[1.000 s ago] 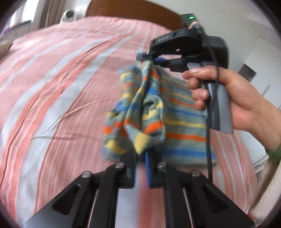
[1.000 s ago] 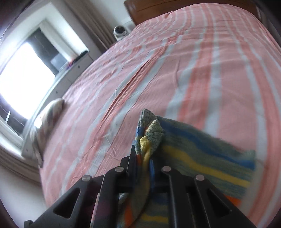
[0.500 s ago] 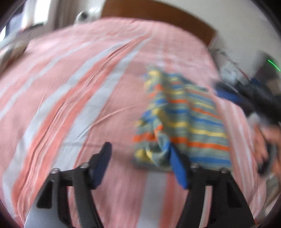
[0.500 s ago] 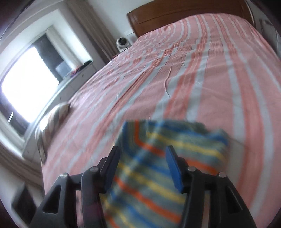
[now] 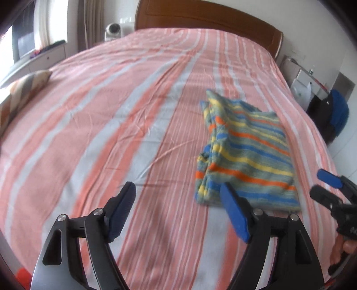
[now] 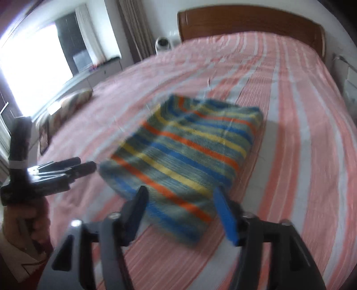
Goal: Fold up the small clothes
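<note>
- Our left gripper (image 5: 178, 212) stands wide with nothing between its blue pads; its jaws have just been opening, and the striped garment (image 5: 243, 154) lies free at about one o'clock from it.
- Our right gripper (image 6: 180, 212) is likewise wide and empty, jaws just opened, with the garment's near edge showing between the fingers but untouched.
- The garment rests folded on the striped bedsheet (image 5: 111, 125), toward the bed's right side as the left wrist view shows it.
- Its long axis runs roughly six to twelve o'clock in that view, toward the headboard (image 5: 207, 17); the bunched, layered edge faces nine o'clock, the smooth edge three o'clock.
- Risk, as we judge it: the loose layers at nine o'clock look lumpy, so a pinch there may catch only one layer and drag the fold open.
- A finger brushing the near edge could skew the whole stack.
</note>
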{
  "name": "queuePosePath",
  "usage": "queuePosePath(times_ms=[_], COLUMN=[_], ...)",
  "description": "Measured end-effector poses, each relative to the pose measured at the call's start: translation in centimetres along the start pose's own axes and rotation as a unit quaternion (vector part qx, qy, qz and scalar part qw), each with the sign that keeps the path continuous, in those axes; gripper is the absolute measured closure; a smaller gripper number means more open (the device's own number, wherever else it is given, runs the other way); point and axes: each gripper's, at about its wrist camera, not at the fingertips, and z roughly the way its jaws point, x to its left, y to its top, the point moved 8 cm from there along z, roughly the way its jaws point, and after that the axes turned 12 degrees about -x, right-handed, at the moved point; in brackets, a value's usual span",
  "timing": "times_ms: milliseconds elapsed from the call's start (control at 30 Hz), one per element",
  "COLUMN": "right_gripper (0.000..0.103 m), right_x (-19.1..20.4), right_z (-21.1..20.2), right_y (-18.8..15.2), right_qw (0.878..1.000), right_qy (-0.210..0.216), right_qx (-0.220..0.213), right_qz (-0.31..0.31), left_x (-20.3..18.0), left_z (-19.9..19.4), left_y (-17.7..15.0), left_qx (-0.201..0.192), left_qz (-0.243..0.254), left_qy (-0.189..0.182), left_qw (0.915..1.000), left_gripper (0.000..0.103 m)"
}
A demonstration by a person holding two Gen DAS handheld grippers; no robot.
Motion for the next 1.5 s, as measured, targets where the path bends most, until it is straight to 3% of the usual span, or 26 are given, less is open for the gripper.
queuePosePath(times_ms=[267,400,467,567,633,767,900,1000,1067,1100,1133,1167,1200,1233,1267,1300,1367,1433,1500], right_gripper=[0.025,0.021,0.015,0.015,0.015,0.015,0.015,0.015,0.015,0.017,0.03,0.058,0.068,0.072,0.075,0.076,0.077,0.077,0.077], right_x=[1.0,0.4,-0.1,-1.5,-3.1,-7.3,-9.5,-10.0,-10.2,-9.8,-9.1,-8.2,-7.0,-6.1,-4.1,-2.9,0.1,0.9,1.2], right_z=[-2.4,-2.8,-2.7,-2.6,-2.3,-0.3,4.6,8.8,11.1,11.9,12.4,13.1,13.6,13.7,13.8,13.8,13.3,12.4,10.9], right_y=[-1.2,-1.8,-2.3,-2.6,-2.5,-0.8,0.8,1.3,1.4,1.9,2.4,2.6,2.8,3.0,3.4,3.6,3.9,4.5,6.1], right_qw=[1.0,0.999,0.999,0.999,0.998,0.989,0.972,0.957,0.952,0.956,0.963,0.972,0.985,0.99,0.994,0.991,0.972,0.968,0.975], right_qy=[-0.023,-0.033,-0.038,-0.045,-0.049,-0.042,-0.002,0.028,0.023,0.017,0.015,-0.001,-0.036,-0.055,-0.097,-0.118,-0.155,-0.16,-0.15], right_qx=[0.006,0.012,0.02,0.025,0.024,0.009,0.015,0.025,0.03,0.022,0.019,0.031,0.044,0.047,0.048,0.044,0.019,-0.002,-0.034], right_qz=[-0.016,-0.01,-0.006,0.011,0.039,0.145,0.236,0.289,0.304,0.291,0.269,0.232,0.166,0.119,0.007,-0.053,-0.178,-0.194,-0.162], left_x=[-0.8,-1.1,-1.5,-1.9,-2.4,-3.9,-4.7,-4.6,-4.8,-5.1,-5.5,-6.3,-6.8,-7.1,-7.3,-7.4,-7.2,-6.8,-6.6], left_z=[-2.0,-1.9,-1.2,1.0,3.2,8.2,13.5,15.8,16.3,16.3,16.3,16.3,16.2,15.8,15.5,15.2,14.0,12.4,10.6], left_y=[0.8,0.9,0.9,1.7,2.8,4.5,4.5,4.7,4.8,4.8,4.6,4.2,4.0,4.1,4.2,4.3,5.1,6.4,7.6], left_qx=[-0.02,-0.017,-0.005,0.027,0.053,0.091,0.135,0.136,0.132,0.129,0.129,0.137,0.144,0.13,0.123,0.114,0.096,0.077,0.056], left_qz=[0.021,0.027,0.024,0.003,-0.008,-0.001,-0.007,0.004,0.012,0.024,0.036,0.046,0.048,0.063,0.074,0.08,0.073,0.064,0.065], left_qy=[-0.003,-0.007,-0.033,-0.089,-0.117,-0.14,-0.133,-0.111,-0.109,-0.107,-0.111,-0.131,-0.138,-0.121,-0.114,-0.108,-0.109,-0.115,-0.118], left_qw=[0.9996,0.9995,0.9991,0.9957,0.9917,0.986,0.9818,0.9845,0.9852,0.9856,0.9849,0.9807,0.9787,0.982,0.9831,0.9842,0.9866,0.9884,0.9893], left_gripper=[0.021,0.012,0.009,0.008,0.008,0.008,0.008,0.008,0.008,0.02,0.057,0.08,0.087,0.087,0.088,0.088,0.088,0.088,0.088])
